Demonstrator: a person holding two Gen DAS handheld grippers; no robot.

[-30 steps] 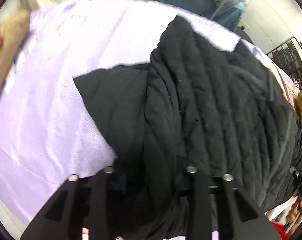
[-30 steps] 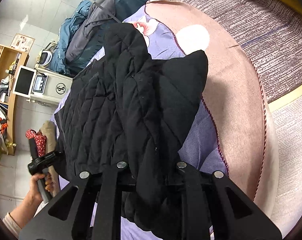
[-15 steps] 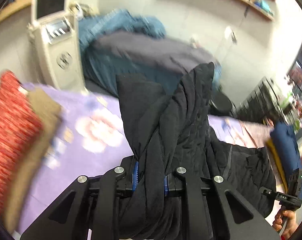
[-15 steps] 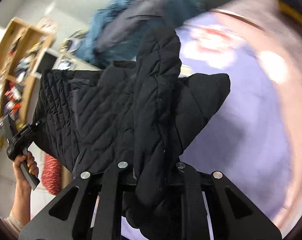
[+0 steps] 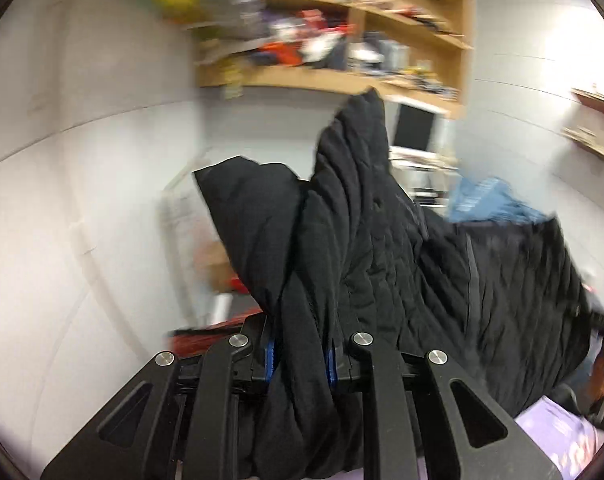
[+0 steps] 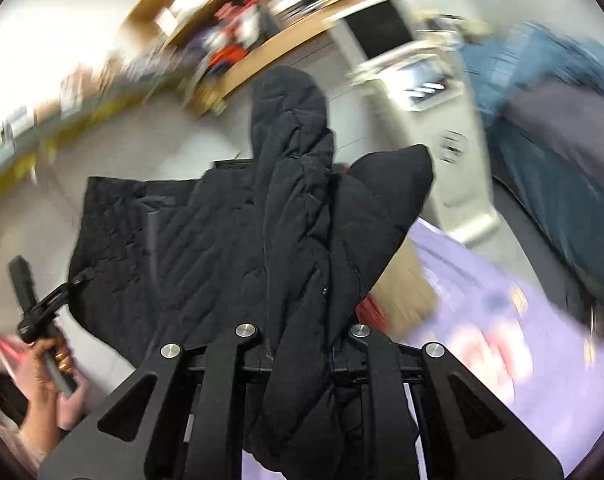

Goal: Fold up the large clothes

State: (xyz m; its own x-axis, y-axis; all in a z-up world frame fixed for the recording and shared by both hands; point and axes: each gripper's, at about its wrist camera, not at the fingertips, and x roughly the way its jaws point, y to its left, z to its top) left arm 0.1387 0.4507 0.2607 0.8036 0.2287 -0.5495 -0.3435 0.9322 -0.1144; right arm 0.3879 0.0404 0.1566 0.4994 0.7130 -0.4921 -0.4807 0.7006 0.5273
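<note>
We hold the black jacket (image 5: 366, 264) up in the air, stretched between our two grippers; the left gripper (image 5: 300, 356) is clenched on a bunch of its quilted cloth, the right gripper (image 6: 302, 354) likewise, above the purple bed (image 6: 482, 304), with blurred shelves (image 5: 342, 76) behind

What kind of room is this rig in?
Probably a cluttered storeroom or workroom with a bed, not a tidy home. Wooden shelves crammed with odds and ends, a kiosk-like machine with a screen, a purple bedsheet. Both hand-held grippers grip a black quilted jacket.
</note>
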